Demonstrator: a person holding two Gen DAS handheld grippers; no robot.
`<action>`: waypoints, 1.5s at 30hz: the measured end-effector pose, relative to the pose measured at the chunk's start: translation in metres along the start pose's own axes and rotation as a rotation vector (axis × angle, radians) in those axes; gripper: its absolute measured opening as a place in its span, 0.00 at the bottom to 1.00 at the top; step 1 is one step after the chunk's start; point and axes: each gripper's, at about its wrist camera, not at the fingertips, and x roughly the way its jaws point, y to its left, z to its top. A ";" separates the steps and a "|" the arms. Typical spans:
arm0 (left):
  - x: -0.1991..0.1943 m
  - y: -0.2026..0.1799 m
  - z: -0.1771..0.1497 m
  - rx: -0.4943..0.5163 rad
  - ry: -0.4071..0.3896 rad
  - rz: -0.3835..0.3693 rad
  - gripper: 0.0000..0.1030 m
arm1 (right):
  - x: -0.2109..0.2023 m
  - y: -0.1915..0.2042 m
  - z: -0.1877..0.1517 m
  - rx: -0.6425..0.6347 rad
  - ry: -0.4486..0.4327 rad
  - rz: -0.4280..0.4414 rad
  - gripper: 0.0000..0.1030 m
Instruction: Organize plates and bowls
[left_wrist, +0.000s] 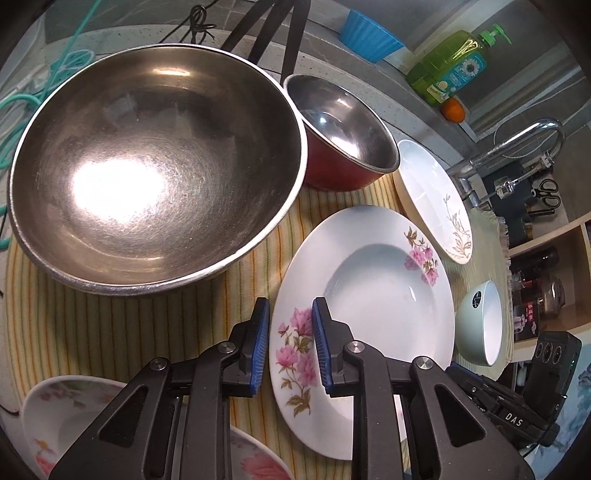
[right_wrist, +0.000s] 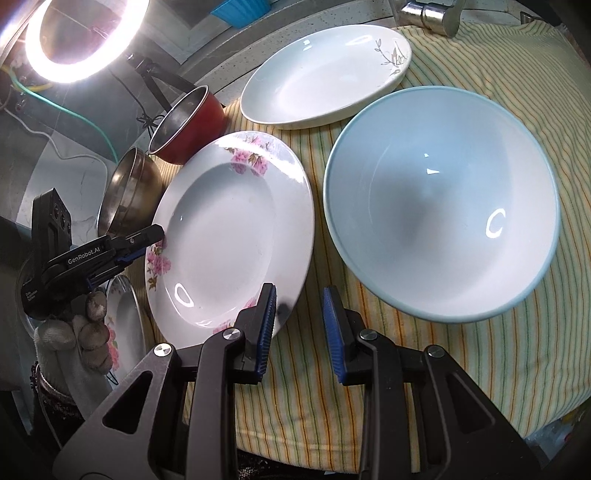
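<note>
Your left gripper (left_wrist: 289, 343) was spread over the near rim of the white pink-flowered plate (left_wrist: 373, 273), holding nothing. Your right gripper (right_wrist: 300, 325) was spread too, straddling that plate's edge on the striped yellow cloth (right_wrist: 461, 354). Pale blue ceramic bowl (right_wrist: 443, 218) sat just right of the plate; large steel bowl (left_wrist: 155, 166) left.

Two steel bowls: a large plain one (left_wrist: 155, 166) and a smaller red-sided one (left_wrist: 343, 136). One pale blue ceramic bowl (right_wrist: 439, 218). Two pink-flowered plates: one (left_wrist: 365, 291) lying on the striped cloth (left_wrist: 110, 325), another (left_wrist: 59, 417) partly cut off at the lower edge of the left view. One white dish with a grey sprig pattern (left_wrist: 432, 203). One blue ribbed cup (left_wrist: 369, 35), one green soap bottle (left_wrist: 450, 64), one orange fruit (left_wrist: 453, 110).
</note>
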 end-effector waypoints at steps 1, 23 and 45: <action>0.000 0.000 0.001 0.001 -0.001 0.001 0.20 | 0.001 0.000 0.000 -0.003 0.000 0.000 0.27; -0.001 -0.005 -0.005 0.023 0.008 0.003 0.20 | 0.005 0.010 0.000 -0.069 0.030 -0.023 0.19; -0.008 -0.024 -0.052 0.011 0.005 0.031 0.20 | -0.011 -0.003 -0.034 -0.103 0.067 -0.009 0.19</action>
